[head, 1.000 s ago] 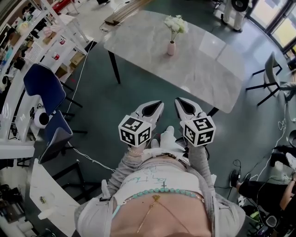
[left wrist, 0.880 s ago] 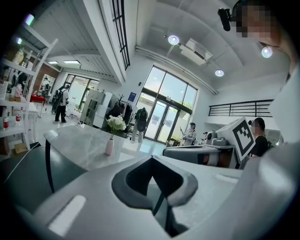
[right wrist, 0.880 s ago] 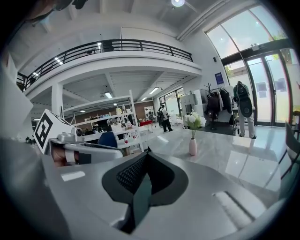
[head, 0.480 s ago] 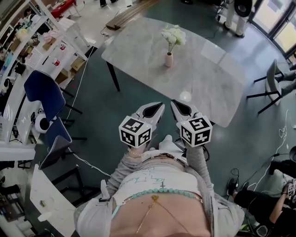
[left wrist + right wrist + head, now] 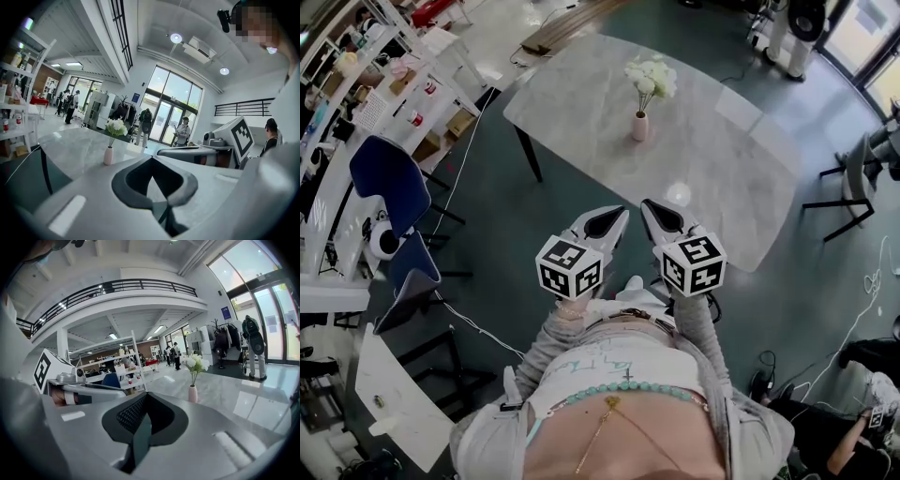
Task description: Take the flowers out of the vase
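Well short of the vase [image 5: 640,127] on the desk [image 5: 717,173], my left gripper [image 5: 609,218] and right gripper [image 5: 654,212] are pressed together, empty. The flowers [image 5: 651,77] sit in it, apparently untouched, so all the work is left.

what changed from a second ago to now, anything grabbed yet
The left gripper and right gripper have advanced toward the grey marble-look table, whose near edge now lies closer to them. Nothing was taken hold of. Unchanged: both grippers shut and empty, the white flowers still upright in the small pink vase.
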Demonstrator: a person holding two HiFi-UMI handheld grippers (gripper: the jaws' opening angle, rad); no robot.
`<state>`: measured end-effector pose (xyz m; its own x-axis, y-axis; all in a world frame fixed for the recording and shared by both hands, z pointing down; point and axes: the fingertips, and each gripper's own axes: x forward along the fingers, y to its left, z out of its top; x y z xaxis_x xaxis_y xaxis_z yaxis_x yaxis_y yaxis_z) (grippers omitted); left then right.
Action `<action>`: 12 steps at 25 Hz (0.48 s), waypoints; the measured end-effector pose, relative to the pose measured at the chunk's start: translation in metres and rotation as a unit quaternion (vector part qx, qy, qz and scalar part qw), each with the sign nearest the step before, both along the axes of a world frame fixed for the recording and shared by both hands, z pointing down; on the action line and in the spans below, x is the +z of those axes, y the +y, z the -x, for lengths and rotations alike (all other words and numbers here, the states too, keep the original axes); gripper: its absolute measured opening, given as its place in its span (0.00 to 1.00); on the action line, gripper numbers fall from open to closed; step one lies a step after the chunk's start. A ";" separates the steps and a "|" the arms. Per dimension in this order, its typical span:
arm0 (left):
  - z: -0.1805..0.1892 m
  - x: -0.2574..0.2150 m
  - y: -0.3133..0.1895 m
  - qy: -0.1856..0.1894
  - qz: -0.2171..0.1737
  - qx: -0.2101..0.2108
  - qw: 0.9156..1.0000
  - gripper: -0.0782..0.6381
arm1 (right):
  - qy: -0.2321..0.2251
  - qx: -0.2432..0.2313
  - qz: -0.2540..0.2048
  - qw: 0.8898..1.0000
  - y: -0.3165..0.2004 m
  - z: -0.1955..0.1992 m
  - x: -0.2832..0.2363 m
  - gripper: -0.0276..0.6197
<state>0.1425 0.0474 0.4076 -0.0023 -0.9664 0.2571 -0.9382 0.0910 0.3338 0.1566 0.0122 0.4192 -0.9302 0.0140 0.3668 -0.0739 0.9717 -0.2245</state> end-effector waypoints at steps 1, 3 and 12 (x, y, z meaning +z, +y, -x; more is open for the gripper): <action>0.000 0.002 -0.002 0.001 0.001 -0.003 1.000 0.11 | 0.000 -0.002 0.001 1.000 -0.002 0.000 0.002 0.08; 0.001 0.005 -0.006 0.002 0.005 -0.009 1.000 0.11 | 0.002 -0.007 0.003 1.000 -0.007 -0.001 0.005 0.08; 0.005 0.005 -0.022 0.005 0.004 -0.017 1.000 0.11 | 0.000 -0.009 0.010 1.000 -0.025 0.002 0.006 0.08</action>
<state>0.1371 0.0250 0.4125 -0.0330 -0.9637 0.2648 -0.9308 0.1262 0.3432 0.1550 -0.0128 0.4248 -0.9296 0.0377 0.3666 -0.0566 0.9684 -0.2430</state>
